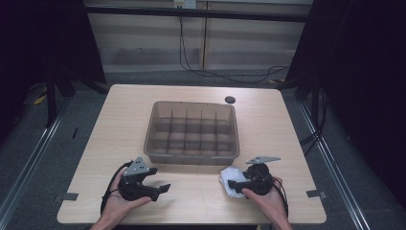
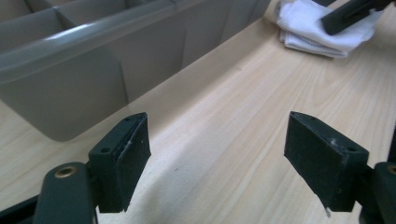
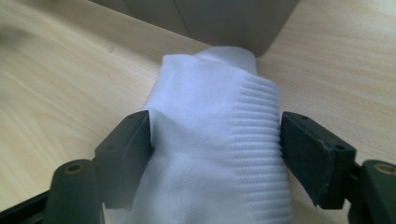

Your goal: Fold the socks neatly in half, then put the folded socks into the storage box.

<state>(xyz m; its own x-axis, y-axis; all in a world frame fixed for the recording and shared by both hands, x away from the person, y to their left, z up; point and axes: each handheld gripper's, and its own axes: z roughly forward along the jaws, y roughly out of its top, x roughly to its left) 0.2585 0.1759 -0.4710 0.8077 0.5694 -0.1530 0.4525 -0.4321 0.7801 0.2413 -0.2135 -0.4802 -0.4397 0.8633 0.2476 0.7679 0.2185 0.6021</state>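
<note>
Dim room all round, with a light wood desk point(image 1: 191, 191) lit in the middle of the high view and a grey divider bin point(image 1: 191, 132) sitting dead centre. Left hand-held gripper point(image 1: 160, 189) is at lower left, over bare wood. Right hand-held gripper point(image 1: 233, 184) is at lower right, nosed into a white sock point(image 1: 230, 179) that lies just in front of the bin's near right corner. A small dark disc point(image 1: 230, 99) sits beyond the bin, out of the way.

Left gripper view: jaws spread wide with nothing between them, just wood grain. Bin wall point(image 2: 84, 60) fills the upper left, sock point(image 2: 313, 28) is up in the top right with the other gripper's jaw lying on it.

Right gripper view: sock point(image 3: 219, 149) bulges up between the jaws, which flank it on both sides. They look about touching the fabric but not squeezed down, so I'd call it released and about to clamp. Bin corner point(image 3: 243, 23) is right behind.

My read: this is the grab step. Next it wants a firm close, then a straight lift before heading over the bin rim, since that wall is close ahead. Plenty of open desk to the right and toward the near edge.
</note>
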